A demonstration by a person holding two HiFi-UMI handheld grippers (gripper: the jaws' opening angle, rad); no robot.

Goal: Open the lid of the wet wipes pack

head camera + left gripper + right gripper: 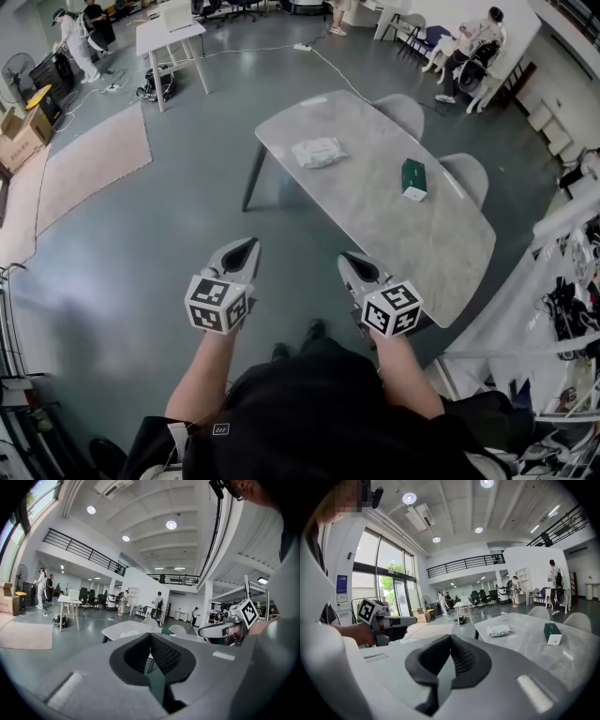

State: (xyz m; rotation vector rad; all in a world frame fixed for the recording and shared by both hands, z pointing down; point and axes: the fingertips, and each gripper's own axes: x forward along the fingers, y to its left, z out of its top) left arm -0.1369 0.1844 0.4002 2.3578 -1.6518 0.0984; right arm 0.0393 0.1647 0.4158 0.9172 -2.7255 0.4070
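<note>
Head view puts my left tool (246,247) and right tool (353,263) side by side, both closed on nothing, short of the worktop (422,253). The wet wipes pack (319,152) lies on it at twelve o'clock, a green box (413,178) at one. I'd pin the pack with one tool, then lift the lid edge with the other.

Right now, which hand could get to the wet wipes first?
Probably the right gripper: it is beside the near edge of the table, and its view shows the wet wipes pack clearly. The left gripper hangs over the floor. Both are far off, jaws shut.
</note>
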